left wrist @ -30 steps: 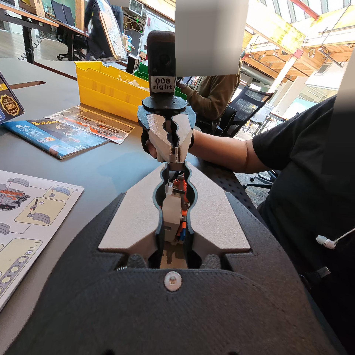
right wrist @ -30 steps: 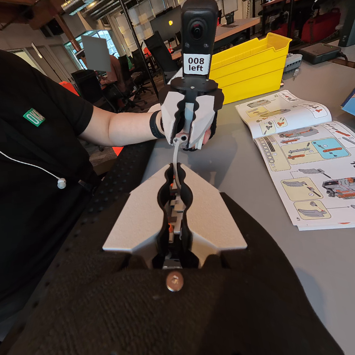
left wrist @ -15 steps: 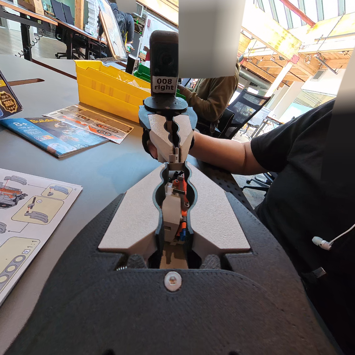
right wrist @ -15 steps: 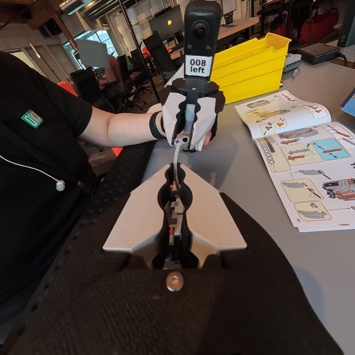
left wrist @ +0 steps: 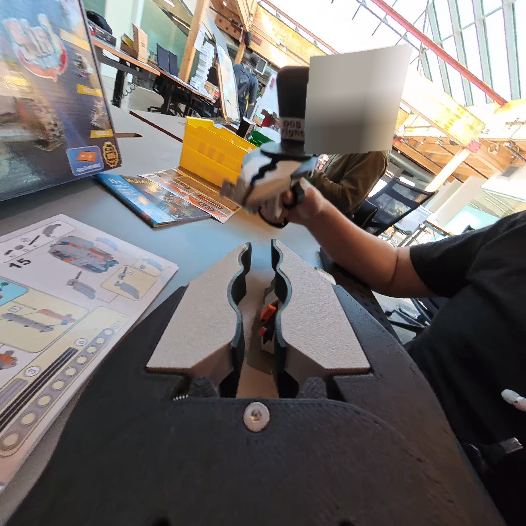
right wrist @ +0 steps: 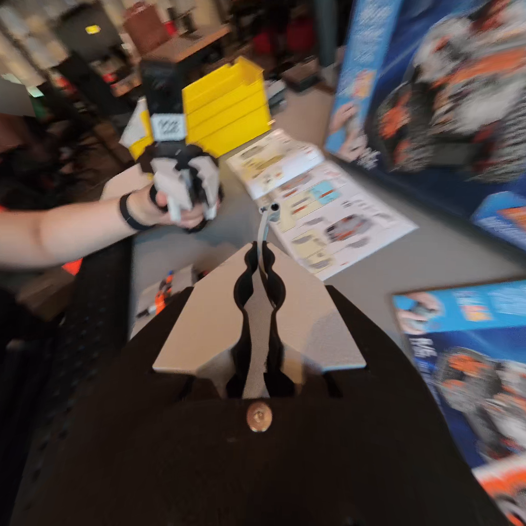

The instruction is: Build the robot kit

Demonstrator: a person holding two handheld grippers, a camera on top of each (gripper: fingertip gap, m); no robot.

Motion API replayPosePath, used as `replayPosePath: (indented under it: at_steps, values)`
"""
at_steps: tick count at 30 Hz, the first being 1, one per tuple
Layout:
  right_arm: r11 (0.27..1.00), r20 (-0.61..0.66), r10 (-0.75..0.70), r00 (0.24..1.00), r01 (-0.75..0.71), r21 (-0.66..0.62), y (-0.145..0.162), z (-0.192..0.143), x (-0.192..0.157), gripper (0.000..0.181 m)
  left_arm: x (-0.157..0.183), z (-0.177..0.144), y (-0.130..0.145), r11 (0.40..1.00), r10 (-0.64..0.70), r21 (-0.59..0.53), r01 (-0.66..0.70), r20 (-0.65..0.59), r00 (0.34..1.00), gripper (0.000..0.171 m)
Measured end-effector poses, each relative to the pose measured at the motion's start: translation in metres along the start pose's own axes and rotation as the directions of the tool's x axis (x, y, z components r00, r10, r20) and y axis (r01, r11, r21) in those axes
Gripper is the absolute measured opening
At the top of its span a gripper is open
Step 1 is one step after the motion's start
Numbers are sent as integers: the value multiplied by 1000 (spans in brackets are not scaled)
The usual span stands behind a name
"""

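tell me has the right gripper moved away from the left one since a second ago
Yes. In the left wrist view the right gripper now sits over toward the yellow bin, no longer tip to tip with the left gripper.

Black hand-held gripper (left wrist: 260, 250), grey fingers (left wrist: 205, 310), silver screw (left wrist: 256, 420), black sleeve (left wrist: 466, 273)

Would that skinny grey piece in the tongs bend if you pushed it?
Probably stiff: the grey piece sticks out of the right tongs without drooping. Likely very light, as only the tips pinch it. Being slim, it might swivel if bumped.
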State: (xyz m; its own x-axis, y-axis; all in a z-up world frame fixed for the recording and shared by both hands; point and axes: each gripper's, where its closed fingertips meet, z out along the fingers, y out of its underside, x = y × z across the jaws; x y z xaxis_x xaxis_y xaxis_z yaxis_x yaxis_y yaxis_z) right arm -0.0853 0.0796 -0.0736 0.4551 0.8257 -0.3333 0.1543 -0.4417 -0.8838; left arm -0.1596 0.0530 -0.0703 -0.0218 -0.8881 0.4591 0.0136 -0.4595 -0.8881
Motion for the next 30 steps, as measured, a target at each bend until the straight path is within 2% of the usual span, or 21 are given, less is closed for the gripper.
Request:
replayPosePath:
  at_steps: [3,6,8,10,12,15,18,24,30]
  values:
    - [995,-159,20,987,-5,97,-80,-30,19,0,-3,-4,-2,999,26,19,-26,14,1000,10]
    - [972,-294,30,955,41,231,-204,-68,42,0,-2,-6,-3,999,41,30,-41,19,999,9]
    - [957,-372,88,924,25,289,-277,-93,63,0,-2,-6,-2,999,43,31,-44,20,999,10]
    - [940,-399,176,900,-33,340,-325,-114,72,0,-3,-6,0,998,49,25,-50,29,998,9]
    - [921,-424,246,872,-74,382,-354,-135,71,0,-3,-6,1,998,58,14,-58,36,998,8]
    - [904,-494,262,829,-31,427,-377,-163,62,0,-1,-4,3,998,64,2,-64,31,997,8]
    - [922,-547,263,795,-40,385,-372,-175,60,0,2,-1,5,998,64,-10,-64,16,998,7]
    - [921,-595,290,750,-49,387,-365,-196,58,0,7,-1,5,997,78,-18,-78,2,997,6]
    - [939,-624,273,732,-61,340,-355,-193,57,0,11,0,5,997,70,-23,-71,-19,997,7]
